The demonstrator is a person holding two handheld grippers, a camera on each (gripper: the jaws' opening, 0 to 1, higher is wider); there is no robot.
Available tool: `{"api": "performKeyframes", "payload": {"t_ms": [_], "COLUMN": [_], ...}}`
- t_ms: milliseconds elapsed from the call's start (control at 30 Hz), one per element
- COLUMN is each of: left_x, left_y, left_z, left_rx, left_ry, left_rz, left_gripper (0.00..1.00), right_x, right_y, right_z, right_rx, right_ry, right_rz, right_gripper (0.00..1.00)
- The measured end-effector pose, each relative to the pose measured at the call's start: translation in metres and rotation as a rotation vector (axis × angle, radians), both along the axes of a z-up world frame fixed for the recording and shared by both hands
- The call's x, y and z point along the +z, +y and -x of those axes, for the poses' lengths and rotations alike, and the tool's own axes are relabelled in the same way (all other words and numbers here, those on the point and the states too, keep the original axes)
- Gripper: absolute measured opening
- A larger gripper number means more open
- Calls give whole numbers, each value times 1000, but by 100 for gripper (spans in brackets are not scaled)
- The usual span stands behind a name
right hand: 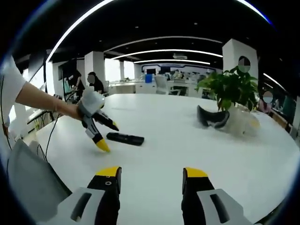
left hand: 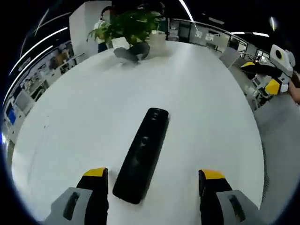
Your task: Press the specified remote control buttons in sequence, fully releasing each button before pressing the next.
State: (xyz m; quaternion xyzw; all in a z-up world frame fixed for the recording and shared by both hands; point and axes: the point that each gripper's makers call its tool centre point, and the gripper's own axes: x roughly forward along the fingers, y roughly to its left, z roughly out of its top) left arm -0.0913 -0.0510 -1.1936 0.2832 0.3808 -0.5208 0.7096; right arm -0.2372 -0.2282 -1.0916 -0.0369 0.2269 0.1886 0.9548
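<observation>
Your left gripper hangs nearest, jaws spread wide and holding nothing, 1 yellow tip on each side of the remote control's near end (neither touches it). Beneath it, the white table spreads broad and round. At its far edge stands a potted plant, with a dark curved object beside it. Your right gripper hovers well apart from the remote, jaws also parted and empty.
</observation>
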Motion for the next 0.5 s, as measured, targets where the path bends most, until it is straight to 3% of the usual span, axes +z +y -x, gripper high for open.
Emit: {"api": "performKeyframes", "payload": {"t_ms": [133, 167, 200, 367, 433, 500], "left_x": [-3, -3, -2, 0, 1, 0], "left_y": [-8, -10, -10, -13, -16, -14], "left_z": [-7, -7, -12, -17, -11, -13], "left_rx": [-75, -74, -73, -141, -233, -243], "left_ry": [17, 44, 31, 36, 28, 26], "left_rz": [-22, -17, -17, -43, -39, -48], "left_gripper": [75, 75, 73, 57, 49, 44], "right_x": [0, 0, 0, -2, -3, -4], "right_y": [-1, -1, -1, 0, 1, 1], "right_z": [0, 0, 0, 0, 0, 0], "right_rx": [-2, -3, -3, 5, 9, 14], "right_ry": [1, 1, 2, 10, 13, 14], "right_rz": [2, 2, 1, 13, 20, 29], "right_gripper": [50, 50, 50, 49, 49, 49]}}
